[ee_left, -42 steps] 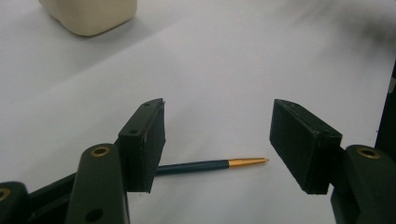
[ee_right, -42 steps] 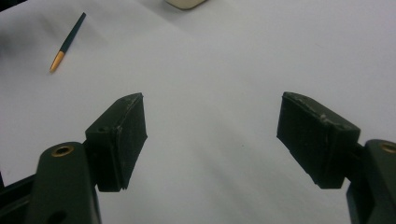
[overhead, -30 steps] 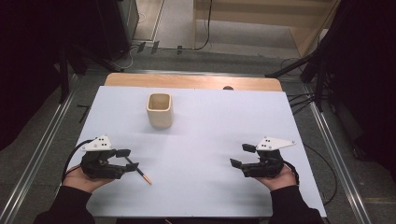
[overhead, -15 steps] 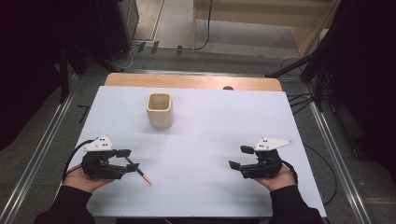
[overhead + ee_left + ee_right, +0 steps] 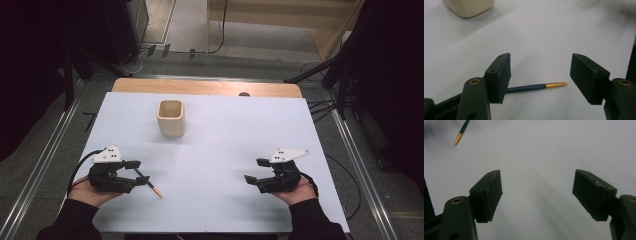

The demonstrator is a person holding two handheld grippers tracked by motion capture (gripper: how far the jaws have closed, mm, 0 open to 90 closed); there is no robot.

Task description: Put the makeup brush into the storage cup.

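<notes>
A dark pen with a gold tip [image 5: 149, 183] lies flat on the white table [image 5: 220, 145] near its front left. My left gripper [image 5: 135, 172] stands open just over the pen's back end; in the left gripper view the pen [image 5: 536, 86] runs out from behind the left jaw, its tip between the jaws. A cream square cup [image 5: 171, 118] stands upright at the back centre-left, seen also as the cup [image 5: 469, 7] at the top of the left gripper view. My right gripper [image 5: 255, 171] rests open at the front right, nothing between its jaws [image 5: 536, 195]. The pen tip [image 5: 459, 137] shows far off.
A wooden strip [image 5: 205, 87] borders the table's far edge. Metal rails [image 5: 45, 165] run along both sides of the table. Cables and dark stands lie on the floor behind.
Both hands have shifted only slightly; the pen and cup have not moved.
</notes>
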